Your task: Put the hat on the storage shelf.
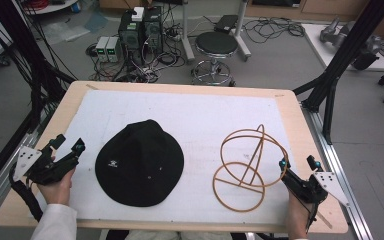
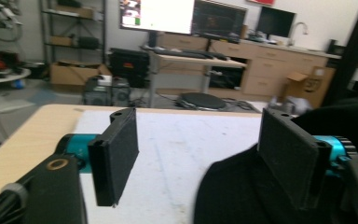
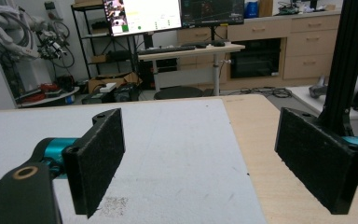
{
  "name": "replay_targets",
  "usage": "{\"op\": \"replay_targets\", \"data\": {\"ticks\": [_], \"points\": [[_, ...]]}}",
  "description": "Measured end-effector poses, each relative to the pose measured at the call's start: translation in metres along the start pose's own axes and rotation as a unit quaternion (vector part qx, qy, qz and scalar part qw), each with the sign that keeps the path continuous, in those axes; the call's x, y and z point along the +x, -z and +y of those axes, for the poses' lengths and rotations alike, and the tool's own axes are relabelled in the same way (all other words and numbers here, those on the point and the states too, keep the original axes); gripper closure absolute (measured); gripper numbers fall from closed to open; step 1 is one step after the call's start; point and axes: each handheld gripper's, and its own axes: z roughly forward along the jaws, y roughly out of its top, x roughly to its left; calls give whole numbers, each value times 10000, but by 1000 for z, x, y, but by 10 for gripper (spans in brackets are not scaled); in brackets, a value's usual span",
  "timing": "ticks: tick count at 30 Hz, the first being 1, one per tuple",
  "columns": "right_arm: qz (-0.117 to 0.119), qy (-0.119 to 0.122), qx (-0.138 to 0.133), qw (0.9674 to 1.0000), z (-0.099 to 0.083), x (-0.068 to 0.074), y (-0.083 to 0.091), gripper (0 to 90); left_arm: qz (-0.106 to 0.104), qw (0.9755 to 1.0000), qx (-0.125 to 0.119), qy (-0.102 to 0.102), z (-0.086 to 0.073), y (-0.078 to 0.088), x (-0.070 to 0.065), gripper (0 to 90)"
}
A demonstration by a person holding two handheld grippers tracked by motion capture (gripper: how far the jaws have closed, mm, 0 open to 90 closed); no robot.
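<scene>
A black brimmed hat (image 1: pixel 139 163) lies crown up on the white mat, left of centre. To its right stands a tan wire hat stand (image 1: pixel 247 167), made of a flat ring and a rounded cage. My left gripper (image 1: pixel 68 145) is open just left of the hat's brim, held in a hand. In the left gripper view the hat (image 2: pixel 242 191) sits low and to the right, partly behind the right jaw, with nothing between the jaws. My right gripper (image 1: pixel 298 164) is open at the table's right edge, just right of the stand, and empty (image 3: pixel 200 158).
A white mat (image 1: pixel 190 115) covers most of the wooden table (image 1: pixel 295 120). A black frame post (image 1: pixel 340 65) rises beyond the right edge. On the floor behind the table are a stool (image 1: pixel 216 47), computer boxes (image 1: pixel 140 30) and cables.
</scene>
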Motion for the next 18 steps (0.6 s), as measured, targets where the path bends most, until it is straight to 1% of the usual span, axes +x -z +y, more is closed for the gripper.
{"op": "replay_targets", "data": {"ticks": [2,3,4,5,6,7,8,9,10,13,14,16,18], "points": [[3,-7,0,10000,0,0,0,151,-178,9998,49,13,2,-1,-2,309],[6,-10,-17,10000,0,0,0,151,-178,9998,49,13,2,-1,-2,308],[12,-11,-21,10000,0,0,0,151,-322,9994,86,1,4,-2,-4,306],[14,-22,-10,10000,0,1,0,151,-322,9994,86,1,4,-2,-4,304],[25,-1,3,10000,0,0,0,151,-424,9990,119,-1,5,-4,-7,301],[28,-2,5,10000,0,0,0,151,-424,9990,119,-1,5,-4,-7,299],[35,-11,-11,10000,0,1,0,151,-521,9985,155,-9,6,-5,-8,299],[41,-5,-12,10000,0,0,0,151,-521,9985,155,-9,6,-5,-8,298],[44,-6,-12,10000,0,0,0,151,-590,9981,148,9,7,-5,-9,297],[51,-9,16,10000,0,0,1,151,-613,9980,134,56,8,-5,-10,296],[69,9,19,10000,0,0,0,151,-698,9974,90,155,10,-5,-11,296],[80,8,33,10000,0,0,0,151,-801,9967,91,135,13,-6,-12,296],[91,9,25,10000,0,1,0,151,-954,9953,128,94,14,-7,-14,295]]}}
